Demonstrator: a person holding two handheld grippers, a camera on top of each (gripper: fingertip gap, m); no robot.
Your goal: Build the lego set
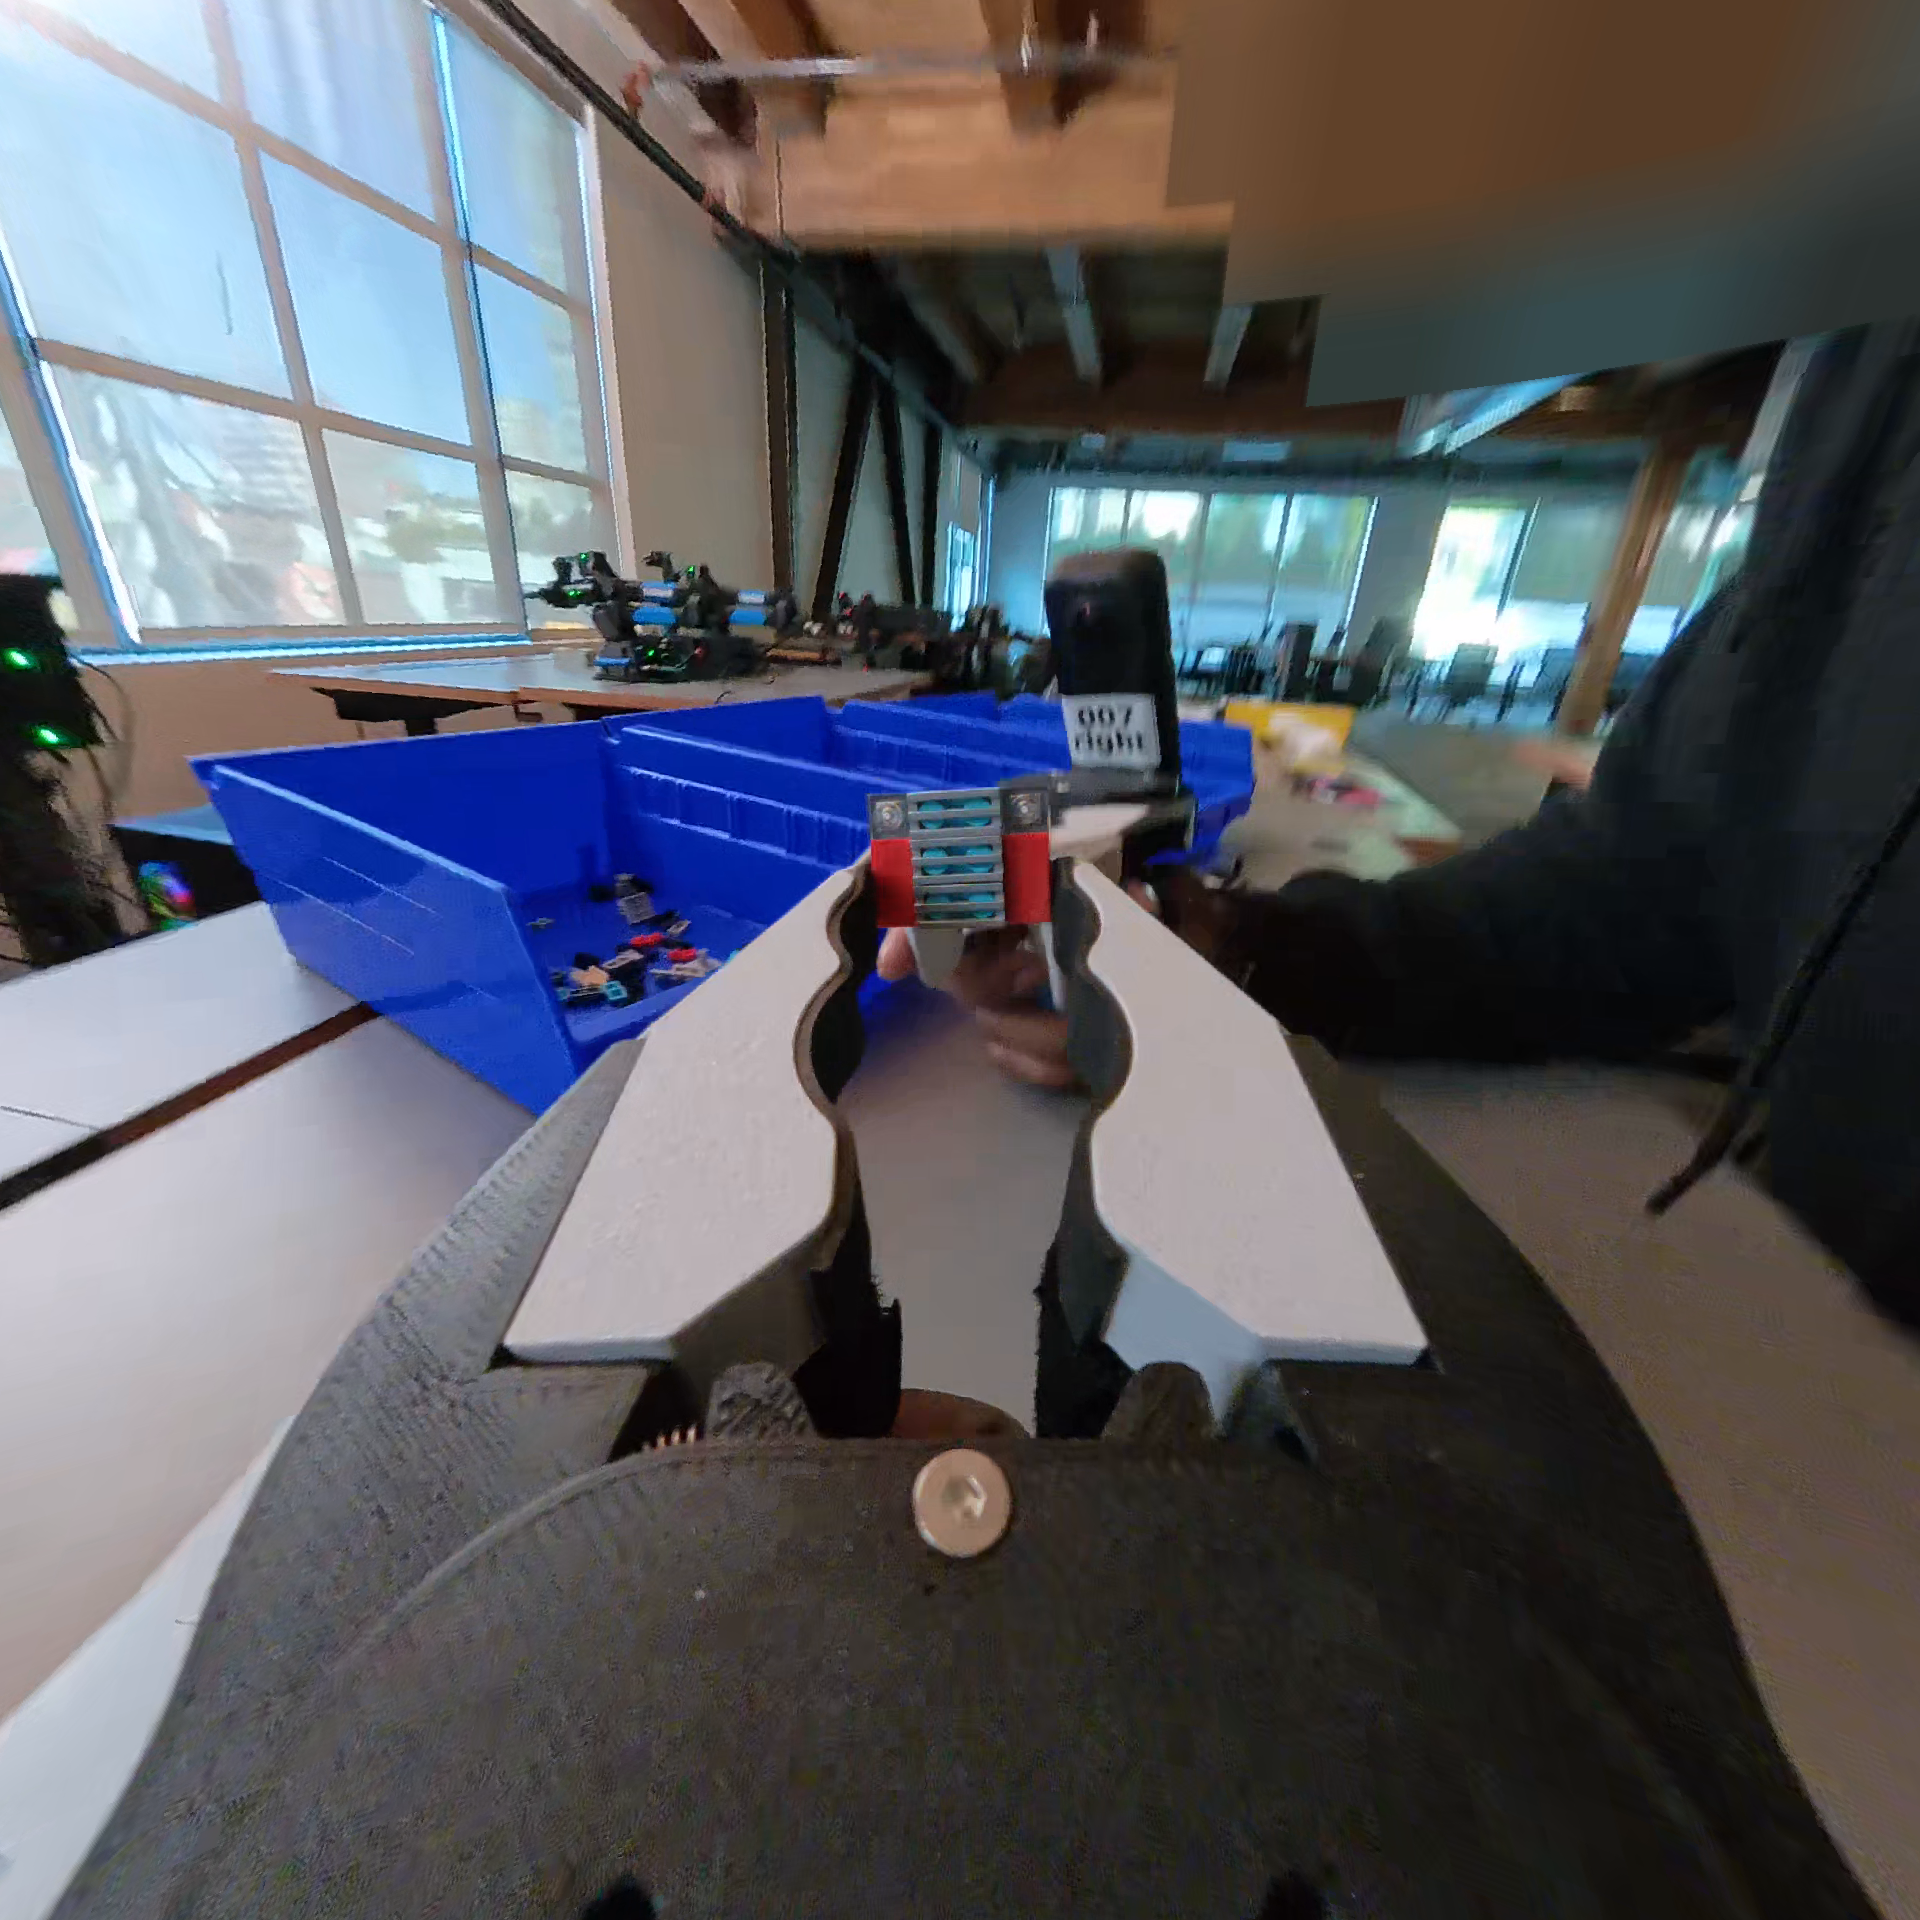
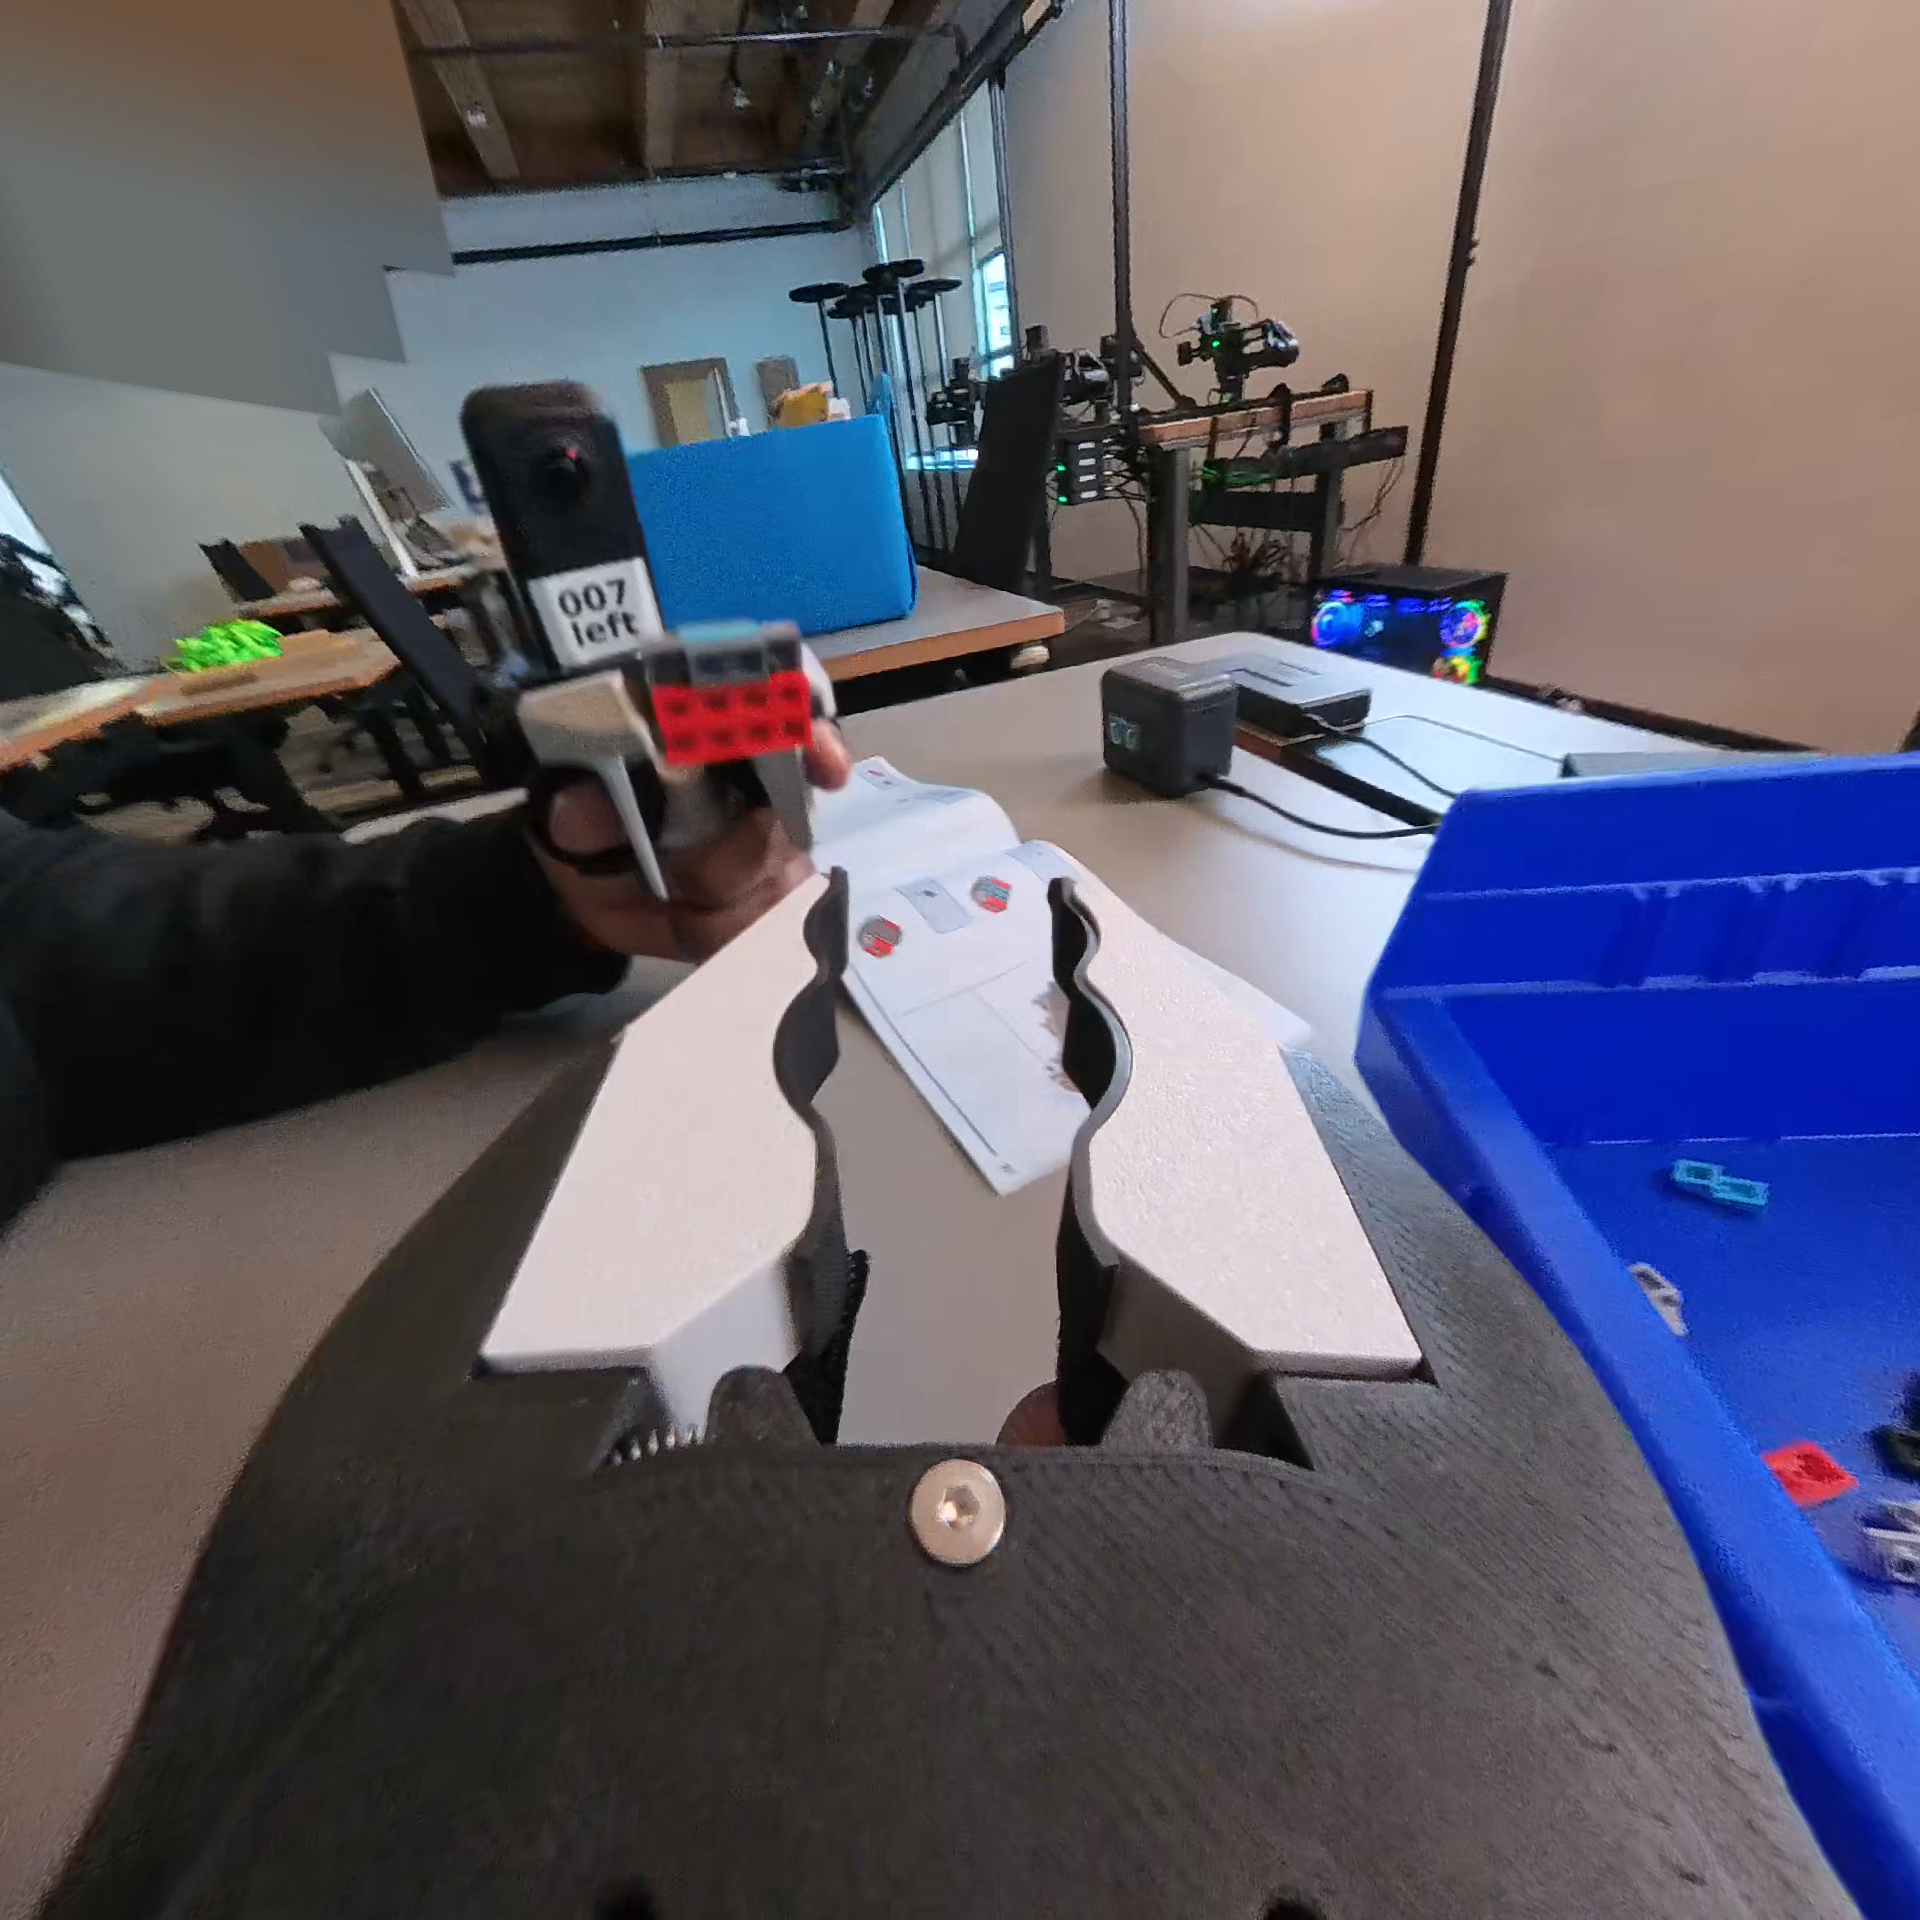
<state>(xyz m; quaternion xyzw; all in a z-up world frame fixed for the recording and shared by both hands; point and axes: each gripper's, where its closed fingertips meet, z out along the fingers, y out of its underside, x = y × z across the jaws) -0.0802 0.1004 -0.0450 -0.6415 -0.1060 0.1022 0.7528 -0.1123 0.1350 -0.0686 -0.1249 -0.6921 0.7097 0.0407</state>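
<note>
Blue plastic makes up the big bin (image 1: 416, 883) on the left side of the left wrist view, and small loose bricks (image 1: 634, 961) lie in its bottom. To the right of it, the left gripper (image 1: 961, 883) pinches the lego model (image 1: 958, 860), a small red and grey block with light blue bars, up in the air above the grey table (image 1: 208, 1195). Its tips press on both sides of the block. Behind it sits the right gripper (image 2: 940, 899), held in a hand (image 1: 1029, 1013) with a dark sleeve. The right gripper has a gap between its tips and holds nothing. Under it, in the right wrist view, a white booklet (image 2: 977, 1060) lies flat on the table. Farther right, a black charger box (image 2: 1169, 722) stands by the bin.
</note>
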